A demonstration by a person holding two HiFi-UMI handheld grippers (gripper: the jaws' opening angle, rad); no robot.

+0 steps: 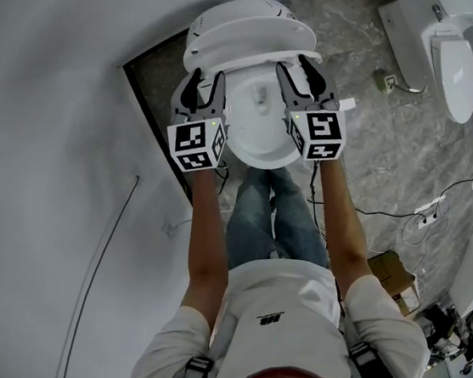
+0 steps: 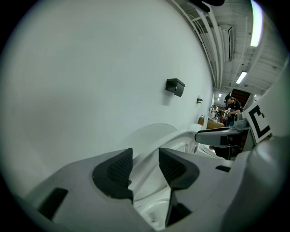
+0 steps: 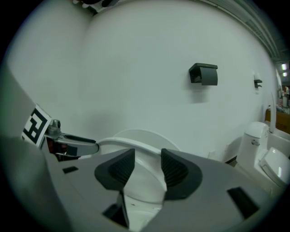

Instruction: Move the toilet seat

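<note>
Toilet seat [image 1: 251, 38] clamped by both tongs [image 1: 205, 84] [image 1: 306, 73].

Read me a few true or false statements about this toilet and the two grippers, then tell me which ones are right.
1. The toilet seat runs between the jaws of both the left hand-held gripper and the right hand-held gripper. True.
2. The lid lies shut over the bowl. False: the lid is raised at the back and the bowl is open.
3. Another toilet stands at the head view's upper right. True.
4. The person's shirt is black with long sleeves. False: it is white with short sleeves.
</note>
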